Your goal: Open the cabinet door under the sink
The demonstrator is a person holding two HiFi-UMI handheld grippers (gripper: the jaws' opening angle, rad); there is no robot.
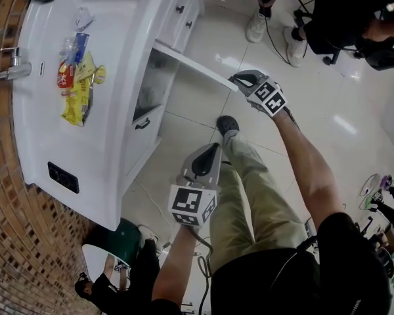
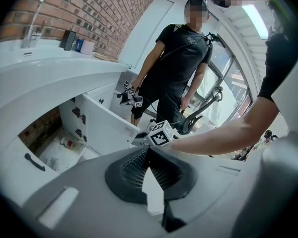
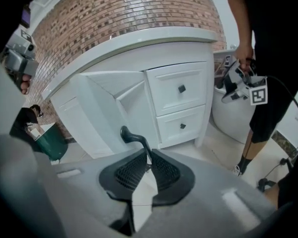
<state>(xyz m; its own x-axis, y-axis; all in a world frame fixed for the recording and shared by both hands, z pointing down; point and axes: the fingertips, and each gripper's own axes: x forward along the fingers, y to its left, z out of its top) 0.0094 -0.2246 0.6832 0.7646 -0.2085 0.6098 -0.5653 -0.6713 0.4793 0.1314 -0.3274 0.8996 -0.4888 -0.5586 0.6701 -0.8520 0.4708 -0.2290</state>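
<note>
Right gripper [image 3: 148, 156] fingers clamped on door handle [image 3: 132, 135]; cabinet door [image 1: 196, 65] stands swung open (edge-on in head view). Left gripper [image 2: 149, 152] nearer, fingers closed together, empty.

Bathroom-style room: white sink vanity [image 1: 118, 18], brick wall [image 1: 13, 228], tiled floor [image 1: 184, 113].

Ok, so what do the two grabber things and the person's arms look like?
Both the left gripper and the right gripper are pale grey pointed wedges with dark ribbed pads inside. Each carries a cube of black-and-white square markers. The person wears a black short-sleeved top and khaki trousers.
</note>
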